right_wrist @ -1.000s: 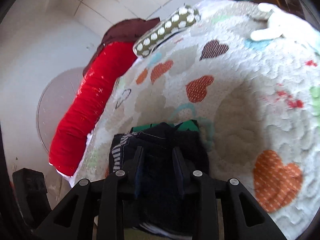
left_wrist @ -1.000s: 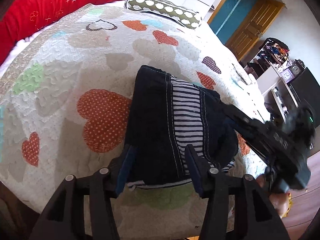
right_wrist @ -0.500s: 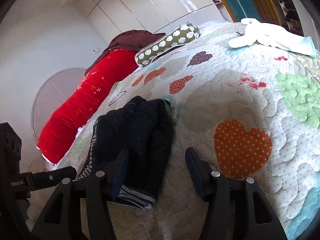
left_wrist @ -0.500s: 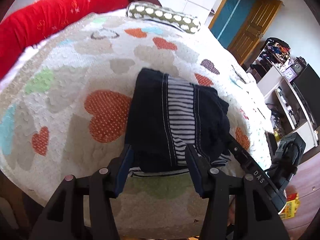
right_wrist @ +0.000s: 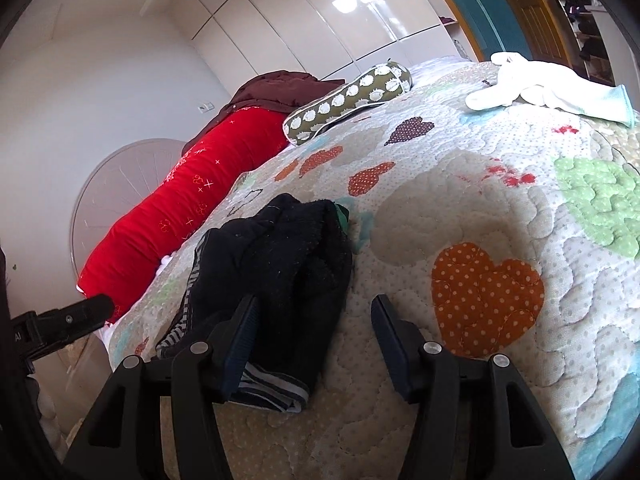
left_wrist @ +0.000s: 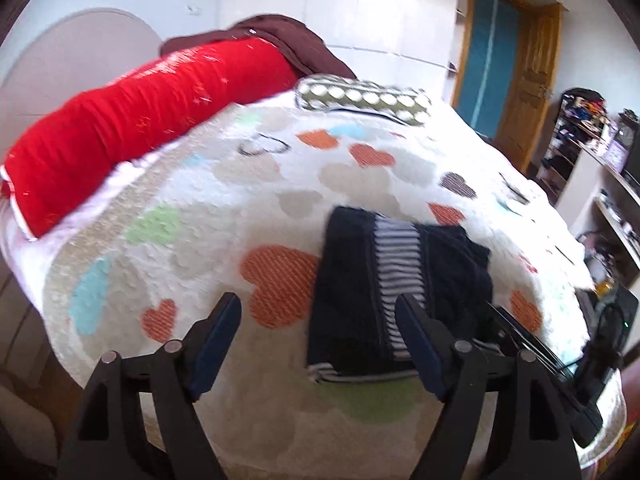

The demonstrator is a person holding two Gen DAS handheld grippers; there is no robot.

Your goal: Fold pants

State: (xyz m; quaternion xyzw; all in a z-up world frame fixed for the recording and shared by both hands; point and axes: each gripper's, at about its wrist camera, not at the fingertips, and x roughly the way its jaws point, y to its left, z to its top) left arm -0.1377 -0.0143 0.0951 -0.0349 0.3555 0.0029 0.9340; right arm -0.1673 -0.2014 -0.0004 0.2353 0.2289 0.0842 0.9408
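On quilt (left_wrist: 200,208), folded pants (left_wrist: 384,292), both grippers spread empty, white cloth (right_wrist: 548,96) only right view.

The left claw (left_wrist: 318,314) is held with its two fingers wide apart, and nothing is between them. Both fingers point forward and a little downward, and the blue pads (left_wrist: 216,346) on their inner sides face each other. The right claw (right_wrist: 312,320) is also spread, with its fingers well apart and gripping nothing. In the right wrist view, one dark finger of the left claw shows at the left edge. In the left wrist view, the body of the right claw shows at the lower right.
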